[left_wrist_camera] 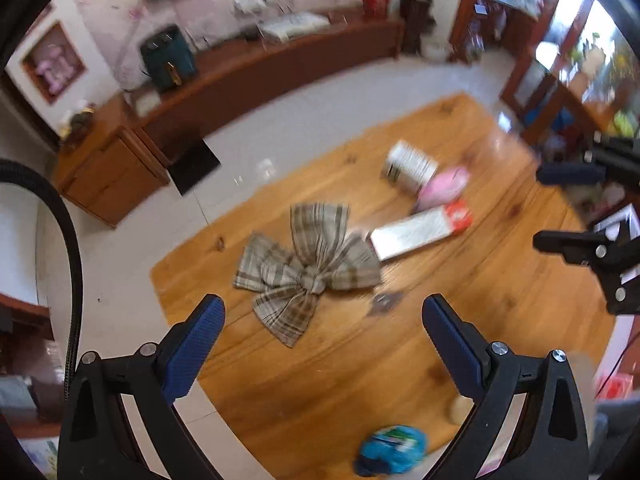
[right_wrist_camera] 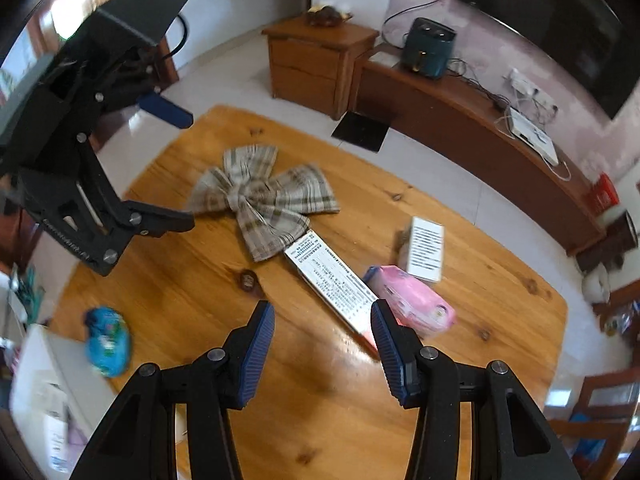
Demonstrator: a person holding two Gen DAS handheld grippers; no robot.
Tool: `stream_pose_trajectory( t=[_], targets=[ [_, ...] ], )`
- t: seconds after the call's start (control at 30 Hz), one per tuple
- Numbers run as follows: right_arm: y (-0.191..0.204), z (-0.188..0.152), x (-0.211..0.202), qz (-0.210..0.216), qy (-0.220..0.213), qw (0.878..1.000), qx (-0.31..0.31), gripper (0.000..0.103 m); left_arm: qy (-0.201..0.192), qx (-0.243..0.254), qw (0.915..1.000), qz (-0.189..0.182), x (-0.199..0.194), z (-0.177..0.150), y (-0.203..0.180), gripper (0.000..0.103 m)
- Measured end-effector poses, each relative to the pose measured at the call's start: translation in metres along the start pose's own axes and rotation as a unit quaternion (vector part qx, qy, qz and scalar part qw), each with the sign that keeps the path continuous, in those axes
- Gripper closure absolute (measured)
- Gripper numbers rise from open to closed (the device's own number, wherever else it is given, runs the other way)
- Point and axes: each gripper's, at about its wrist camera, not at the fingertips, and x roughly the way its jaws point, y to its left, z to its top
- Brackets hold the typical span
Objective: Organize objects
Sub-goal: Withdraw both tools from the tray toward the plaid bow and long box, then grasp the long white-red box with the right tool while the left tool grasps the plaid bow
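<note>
A plaid fabric bow [left_wrist_camera: 308,268] [right_wrist_camera: 260,200] lies on the wooden table [left_wrist_camera: 340,360] [right_wrist_camera: 320,380]. Beside it lie a long white box with a red end [left_wrist_camera: 420,232] [right_wrist_camera: 336,288], a pink packet [left_wrist_camera: 442,186] [right_wrist_camera: 412,304], a small white box [left_wrist_camera: 410,166] [right_wrist_camera: 426,248] and a blue packet [left_wrist_camera: 392,450] [right_wrist_camera: 106,340]. My left gripper [left_wrist_camera: 324,320] is open and empty, above the table just short of the bow; it also shows in the right wrist view [right_wrist_camera: 188,168]. My right gripper [right_wrist_camera: 322,320] is open and empty above the long box's near end; it shows at the left wrist view's right edge [left_wrist_camera: 538,208].
A small dark object [left_wrist_camera: 384,302] [right_wrist_camera: 248,280] lies on the table near the bow. A white box [right_wrist_camera: 52,400] stands at the table's left corner. A long wooden cabinet [right_wrist_camera: 460,120] with a teal appliance [right_wrist_camera: 428,48] runs along the far wall across white floor.
</note>
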Motion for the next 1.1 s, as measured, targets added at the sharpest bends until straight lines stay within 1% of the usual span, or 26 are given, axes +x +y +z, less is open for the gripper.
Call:
stream_pose_trajectory(
  t=[0.07,0.13,0.17,0.3,0.43,0.57,0.63,0.73,0.77,0.83,0.9,0.93,0.97,1.03,1.07,1.1],
  targets=[
    [0.001,0.001,0.016,0.001,0.005,1.000,-0.002,0.052,0.019,0.031,0.9993,0.004,0.025,-0.003,-0.001,0.003],
    [-0.001,0.004,0.030,0.016,0.009,1.000,0.000,0.052,0.025,0.063,0.9977,0.010,0.043,-0.006,-0.004,0.003],
    [-0.003,0.005,0.037,0.018,0.010,1.000,-0.001,0.052,0.029,0.075,0.9967,0.011,0.052,-0.007,-0.006,0.003],
    [-0.008,0.011,0.058,0.009,0.017,1.000,-0.017,0.052,0.034,0.101,0.9939,0.030,0.076,-0.009,-0.008,0.003],
    [-0.009,0.013,0.075,0.013,0.026,0.999,-0.030,0.051,0.034,0.117,0.9913,0.048,0.093,-0.007,-0.009,0.003],
    [-0.008,0.015,0.078,0.003,0.015,0.999,-0.051,0.050,0.038,0.123,0.9904,0.049,0.104,-0.008,-0.009,0.004],
    [-0.009,0.017,0.083,0.010,0.025,0.998,-0.052,0.051,0.041,0.122,0.9908,0.044,0.111,-0.010,-0.009,0.003],
    [-0.007,0.019,0.093,-0.002,0.042,0.997,-0.070,0.051,0.046,0.117,0.9913,0.038,0.118,-0.011,-0.009,0.004],
    [-0.007,0.019,0.095,-0.002,0.050,0.996,-0.074,0.053,0.045,0.115,0.9918,0.034,0.119,-0.012,-0.008,0.004],
    [-0.007,0.017,0.095,0.003,0.051,0.996,-0.074,0.056,0.042,0.109,0.9927,0.027,0.118,-0.011,-0.007,0.003],
    [-0.006,0.014,0.094,0.006,0.055,0.995,-0.077,0.061,0.042,0.105,0.9933,0.023,0.118,-0.011,-0.006,0.004],
    [-0.005,0.012,0.093,0.009,0.059,0.995,-0.076,0.068,0.041,0.102,0.9937,0.021,0.118,-0.012,-0.005,0.004],
    [-0.006,0.010,0.093,0.017,0.066,0.995,-0.070,0.068,0.041,0.098,0.9942,0.018,0.117,-0.012,-0.004,0.004],
    [-0.006,0.007,0.091,0.023,0.075,0.995,-0.054,0.068,0.041,0.086,0.9955,0.008,0.116,-0.013,-0.001,0.009],
    [-0.006,0.004,0.089,0.029,0.078,0.995,-0.047,0.068,0.041,0.076,0.9963,0.000,0.115,-0.013,0.000,0.016],
    [-0.006,0.002,0.087,0.032,0.078,0.996,-0.041,0.068,0.041,0.068,0.9968,-0.006,0.114,-0.013,0.001,0.025]
  ],
)
